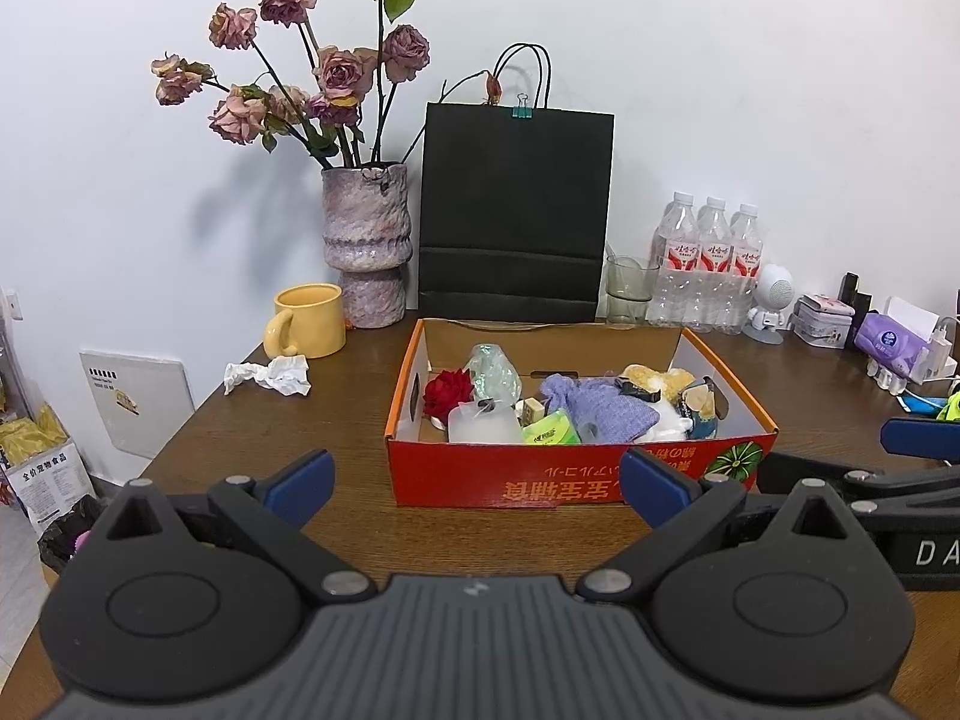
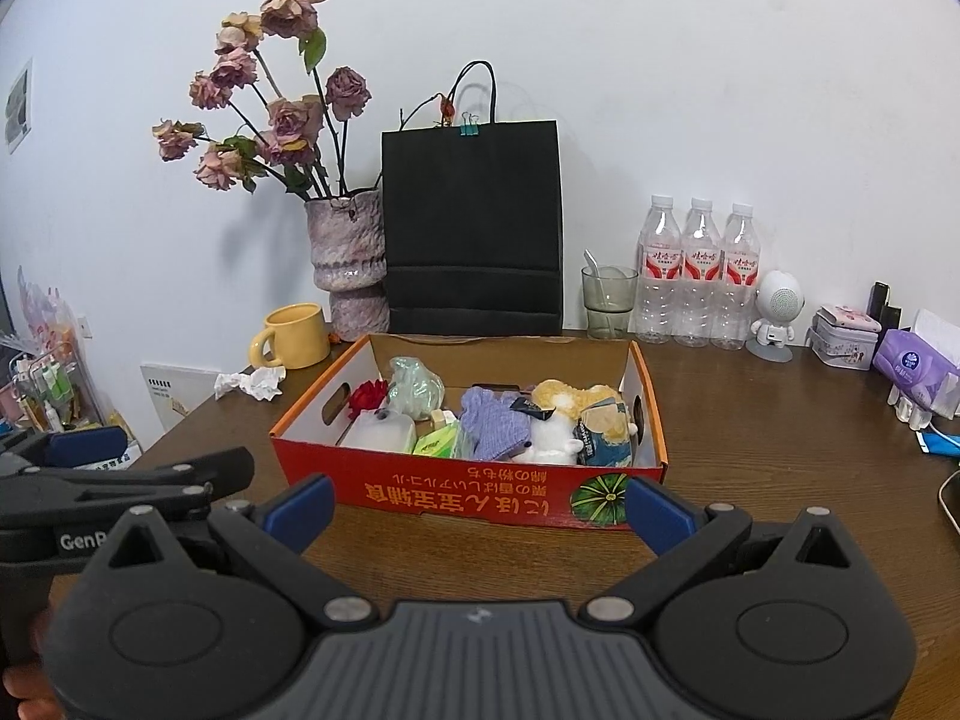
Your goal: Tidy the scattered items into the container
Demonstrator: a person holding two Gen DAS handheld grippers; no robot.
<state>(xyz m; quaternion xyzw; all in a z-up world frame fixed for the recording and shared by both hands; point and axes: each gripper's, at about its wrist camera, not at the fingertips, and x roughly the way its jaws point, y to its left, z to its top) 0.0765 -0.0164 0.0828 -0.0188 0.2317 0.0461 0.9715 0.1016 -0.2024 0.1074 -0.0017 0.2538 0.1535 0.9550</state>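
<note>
A red cardboard box (image 1: 540, 483) (image 2: 456, 495) stands on the brown table and holds several small items: a red rose (image 1: 447, 391), a purple knit pouch (image 1: 594, 414) (image 2: 495, 423), a green packet (image 1: 549, 433), a white plush (image 2: 552, 435). A crumpled white tissue (image 1: 273, 375) (image 2: 252, 383) lies on the table left of the box. My left gripper (image 1: 477, 489) is open and empty in front of the box. My right gripper (image 2: 480, 507) is open and empty, also just before the box front. Each gripper shows at the edge of the other's view.
Against the wall stand a yellow mug (image 1: 306, 321), a vase of dried roses (image 1: 366, 252), a black paper bag (image 1: 513, 210), a glass (image 1: 627, 288), three water bottles (image 1: 711, 264), a white robot figure (image 1: 771, 303), a tin (image 2: 843, 339) and a tissue pack (image 2: 912, 366).
</note>
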